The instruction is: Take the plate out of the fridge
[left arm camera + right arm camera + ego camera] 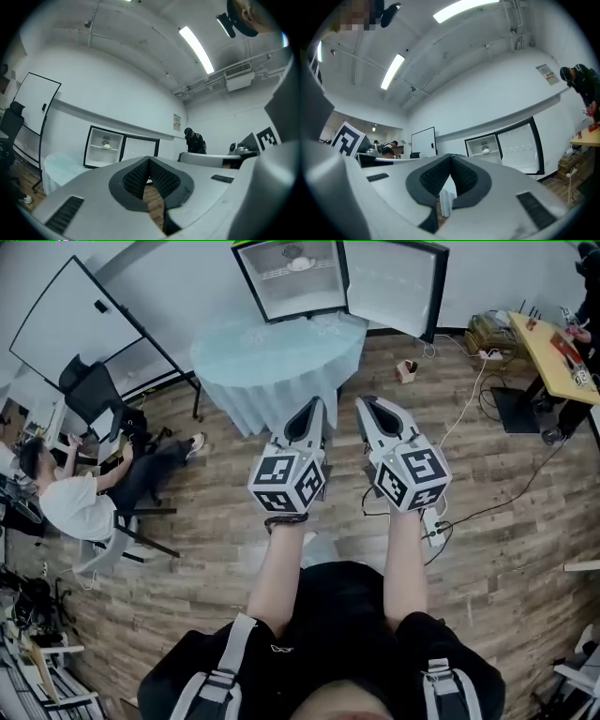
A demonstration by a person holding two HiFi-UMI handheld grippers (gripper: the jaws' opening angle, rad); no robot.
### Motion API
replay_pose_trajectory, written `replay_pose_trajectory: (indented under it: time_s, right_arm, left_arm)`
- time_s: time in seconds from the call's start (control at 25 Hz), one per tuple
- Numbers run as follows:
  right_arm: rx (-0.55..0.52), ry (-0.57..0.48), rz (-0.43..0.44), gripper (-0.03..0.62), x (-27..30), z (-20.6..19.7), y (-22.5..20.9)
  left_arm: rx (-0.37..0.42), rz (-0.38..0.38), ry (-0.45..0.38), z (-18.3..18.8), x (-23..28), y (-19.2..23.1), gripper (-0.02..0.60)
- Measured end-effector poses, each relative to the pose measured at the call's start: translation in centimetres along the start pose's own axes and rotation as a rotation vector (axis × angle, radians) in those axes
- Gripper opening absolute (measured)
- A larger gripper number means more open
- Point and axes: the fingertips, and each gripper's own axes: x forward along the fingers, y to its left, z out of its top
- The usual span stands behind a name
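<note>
Nearest, two forearms (281,568) are stretched forward, each carrying a gripper held about level over the wooden floor. The left gripper (316,403) and the right gripper (365,403) are both pressed fully together, and nothing is held between the pads of either. A table (272,357) draped in pale blue stands between the person and the fridge (305,294), whose door (394,282) is already swung wide. The plate (298,263) is seen on the upper shelf inside, well apart from both grippers. Only the door opening can be counted as done. The approach, the opening of a gripper, the grasp and the withdrawal of the plate are judged to be left.
</note>
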Motion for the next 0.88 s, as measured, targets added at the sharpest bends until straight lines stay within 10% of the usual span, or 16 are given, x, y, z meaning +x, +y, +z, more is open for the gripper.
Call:
replay_pose_trajectory:
  time_s: [0.64,0.88]
  right_arm:
    - [0.027,0.076,-0.123,0.006,6.4,-4.3,-3.4]
    - [-0.011,0.117,-0.022,0.006,13.5,-5.8,-2.0]
  left_arm:
    - [-0.096,-0.014,0.061,-3.1,4.4,6.7,0.009]
    - [-0.182,0.017,0.063,-3.2,8.2,13.1,0.009]
